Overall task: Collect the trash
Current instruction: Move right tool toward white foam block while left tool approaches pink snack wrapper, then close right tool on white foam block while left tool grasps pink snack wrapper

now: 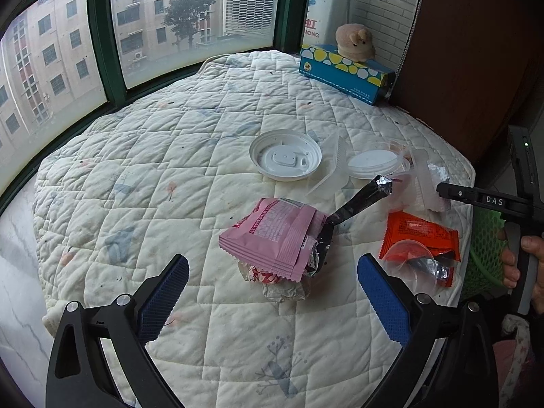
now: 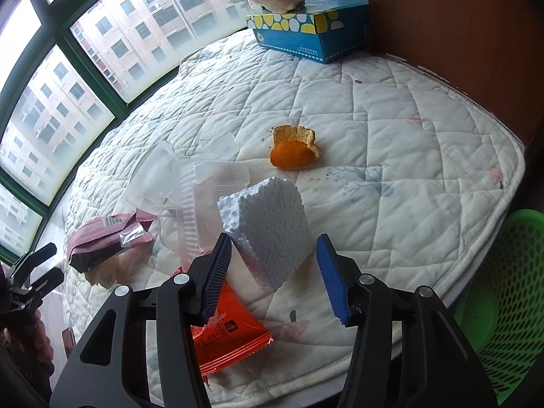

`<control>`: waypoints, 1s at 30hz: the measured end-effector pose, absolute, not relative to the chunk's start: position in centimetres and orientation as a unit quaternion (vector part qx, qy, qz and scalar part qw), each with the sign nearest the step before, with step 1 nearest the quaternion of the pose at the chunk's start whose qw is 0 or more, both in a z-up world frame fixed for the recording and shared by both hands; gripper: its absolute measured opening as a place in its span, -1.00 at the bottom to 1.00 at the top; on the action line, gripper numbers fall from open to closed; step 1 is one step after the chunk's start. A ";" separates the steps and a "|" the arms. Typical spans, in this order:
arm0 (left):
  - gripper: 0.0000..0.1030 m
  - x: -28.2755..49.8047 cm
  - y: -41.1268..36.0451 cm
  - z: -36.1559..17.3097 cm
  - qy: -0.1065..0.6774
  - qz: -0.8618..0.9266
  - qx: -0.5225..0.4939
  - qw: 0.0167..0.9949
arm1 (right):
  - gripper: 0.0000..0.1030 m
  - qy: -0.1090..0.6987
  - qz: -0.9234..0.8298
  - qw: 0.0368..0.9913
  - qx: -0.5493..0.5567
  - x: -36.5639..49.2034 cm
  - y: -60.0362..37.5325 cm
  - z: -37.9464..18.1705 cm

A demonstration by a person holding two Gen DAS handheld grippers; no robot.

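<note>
Two wrappers, pink wrapper (image 1: 272, 234) and orange wrapper (image 2: 231, 336), and one foam block (image 2: 268, 224) are lying on the quilt (image 2: 391, 136). The left gripper (image 1: 272, 260) fingers are gaping, empty. The right gripper (image 2: 273, 238) fingers are flanking the foam block, grip unclear. The clear trays (image 2: 204, 183) are overlapping, uncountable.

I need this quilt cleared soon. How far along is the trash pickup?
Done: no trash shows in what's visible of the green basket. In hand: right gripper looks closed on the foam block; left gripper open above the pink wrapper. Left: orange wrapper, peel, plastic lids and trays.
</note>
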State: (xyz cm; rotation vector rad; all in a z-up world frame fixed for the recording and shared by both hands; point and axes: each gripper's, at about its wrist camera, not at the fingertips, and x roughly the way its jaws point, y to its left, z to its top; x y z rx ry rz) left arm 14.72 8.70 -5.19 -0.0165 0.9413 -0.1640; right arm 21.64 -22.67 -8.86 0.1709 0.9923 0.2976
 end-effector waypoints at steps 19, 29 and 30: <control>0.11 16.3 7.7 -6.6 0.456 -0.115 0.023 0.882 | -0.53 0.455 0.138 0.877 0.068 20.3 -22.4 -7.9; 0.09 15.5 8.1 -4.9 0.439 -0.123 0.011 0.890 | 0.37 0.452 0.153 0.875 0.078 21.4 -22.5 -8.5; 0.09 15.5 8.2 -4.8 0.439 -0.125 0.010 0.890 | 0.42 0.452 0.160 0.873 0.087 21.8 -22.7 -8.7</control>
